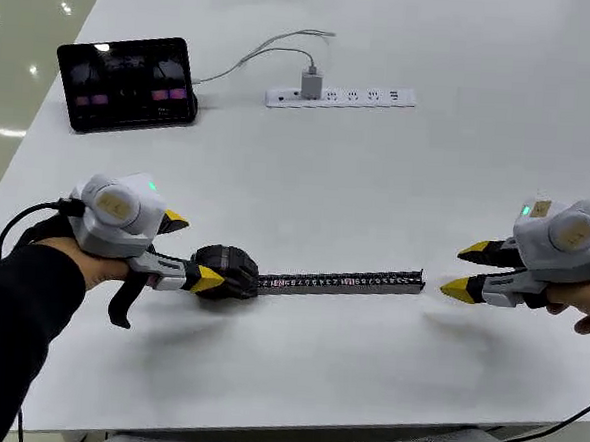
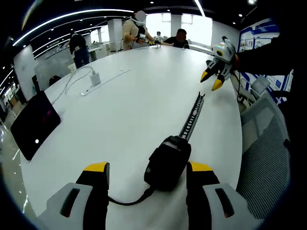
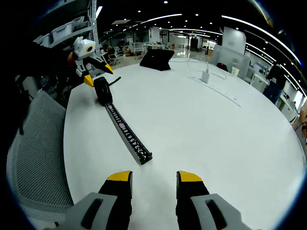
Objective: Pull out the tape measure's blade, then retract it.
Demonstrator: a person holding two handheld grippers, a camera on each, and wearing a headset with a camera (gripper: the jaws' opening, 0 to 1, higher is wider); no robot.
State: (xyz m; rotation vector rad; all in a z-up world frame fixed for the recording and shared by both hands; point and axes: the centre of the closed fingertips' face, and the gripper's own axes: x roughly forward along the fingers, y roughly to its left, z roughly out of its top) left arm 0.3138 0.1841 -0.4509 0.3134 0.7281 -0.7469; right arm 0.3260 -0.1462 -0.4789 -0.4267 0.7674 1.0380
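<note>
head view looks down on a white table where the tape measure lies near the front edge, its black case on the left and its blade drawn out flat along the table toward the right, numbers facing up. the left hand-held gripper sits at the case with its jaws apart: the case lies between the two yellow tips, close against the near jaw, with a clear gap to the far one, so it is not clamped. left gripper view has the case resting low between the jaws and the blade running straight away from it. the right hand-held gripper is held just beyond the blade's hooked end, near it but not touching, jaws apart and holding nothing; right gripper view has the blade end lying on the table a little ahead and left of its tips. further back on the table a dark tablet stands at the left, and a white power strip lies with a charger plugged in.
</note>
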